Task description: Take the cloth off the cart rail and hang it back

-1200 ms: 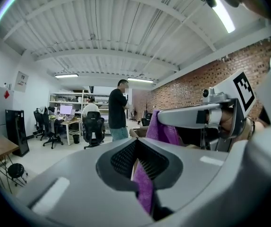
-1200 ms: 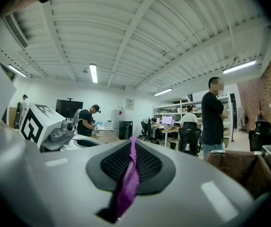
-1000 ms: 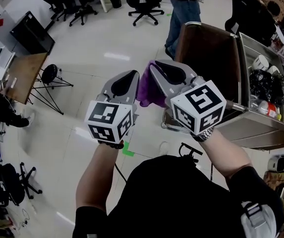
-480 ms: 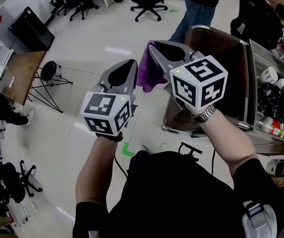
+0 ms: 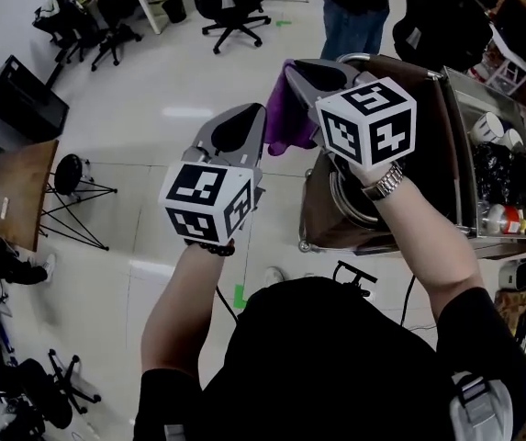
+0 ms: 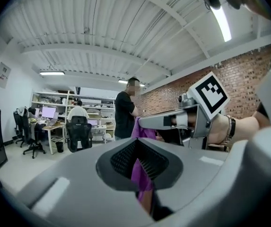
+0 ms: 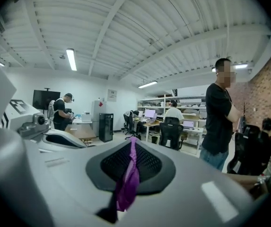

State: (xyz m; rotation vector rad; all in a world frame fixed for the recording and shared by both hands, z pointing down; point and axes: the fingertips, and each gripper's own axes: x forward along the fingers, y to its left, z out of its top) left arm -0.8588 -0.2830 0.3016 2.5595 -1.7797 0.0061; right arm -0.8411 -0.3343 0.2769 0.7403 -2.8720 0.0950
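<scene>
Both forearms are raised out in front, sleeves short, with a metal watch point(image 5: 386, 184) on the right wrist. The left hand-held gripper point(image 5: 249, 122) points level. The right hand-held gripper point(image 5: 301, 73) rides higher and is tipped slightly down. Each has its smooth grey moulded jaws pinched tight on the purple cloth point(image 5: 288, 118), a thin, soft fabric bunched into folds and strung between the two. It hangs in the air just beside the curved steel rail point(image 5: 409, 65) of the brown-panelled cart point(image 5: 419, 154). It may be brushing the rail, but that's hard to call from here.
</scene>
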